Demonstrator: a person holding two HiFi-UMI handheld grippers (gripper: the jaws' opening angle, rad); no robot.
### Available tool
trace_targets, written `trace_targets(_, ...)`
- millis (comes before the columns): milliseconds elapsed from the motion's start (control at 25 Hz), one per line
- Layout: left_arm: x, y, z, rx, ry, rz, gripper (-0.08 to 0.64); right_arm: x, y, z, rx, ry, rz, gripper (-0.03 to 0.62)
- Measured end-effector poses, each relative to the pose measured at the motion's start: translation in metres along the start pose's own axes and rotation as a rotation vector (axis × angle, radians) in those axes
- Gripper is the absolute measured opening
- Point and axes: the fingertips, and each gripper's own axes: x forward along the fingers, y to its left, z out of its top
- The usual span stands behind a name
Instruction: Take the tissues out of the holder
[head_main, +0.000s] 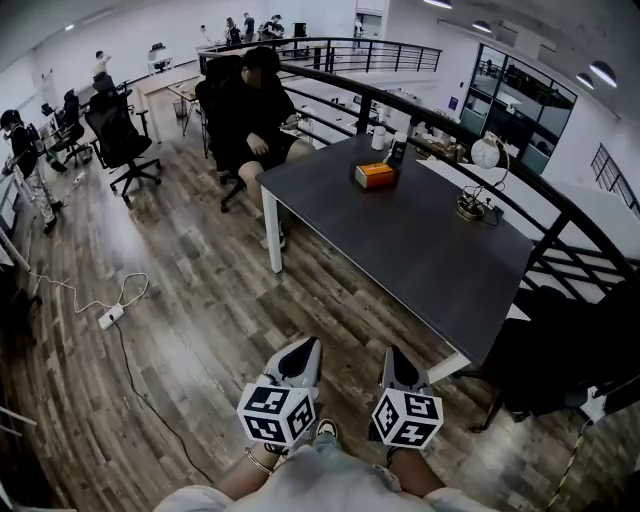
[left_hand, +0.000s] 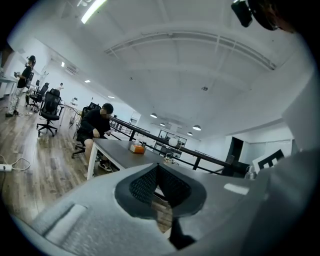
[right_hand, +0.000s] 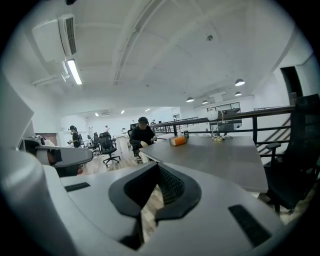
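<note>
An orange tissue holder (head_main: 375, 176) with white tissue on top sits at the far end of a dark grey table (head_main: 430, 260). It also shows small and far off in the left gripper view (left_hand: 138, 148) and the right gripper view (right_hand: 178, 140). Both grippers hang low over the wooden floor, well short of the table's near end. My left gripper (head_main: 305, 346) is shut with nothing in it, its jaws meeting at the tip (left_hand: 158, 166). My right gripper (head_main: 392, 353) is shut and empty too (right_hand: 156, 165).
A person in black (head_main: 255, 115) sits at the table's far left corner. A bottle (head_main: 398, 150) stands behind the holder, and a round desk lamp (head_main: 480, 185) near the railing. A black chair (head_main: 560, 360) stands at the near right; a power strip (head_main: 110, 317) lies on the floor.
</note>
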Motion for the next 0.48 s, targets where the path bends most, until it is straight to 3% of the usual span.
trace_targets(480,0.091,0.007,0.01,0.03,0.041,-0.008,0.009,0.08,-0.049,0.017,0.045,0.035,0.007,0.008)
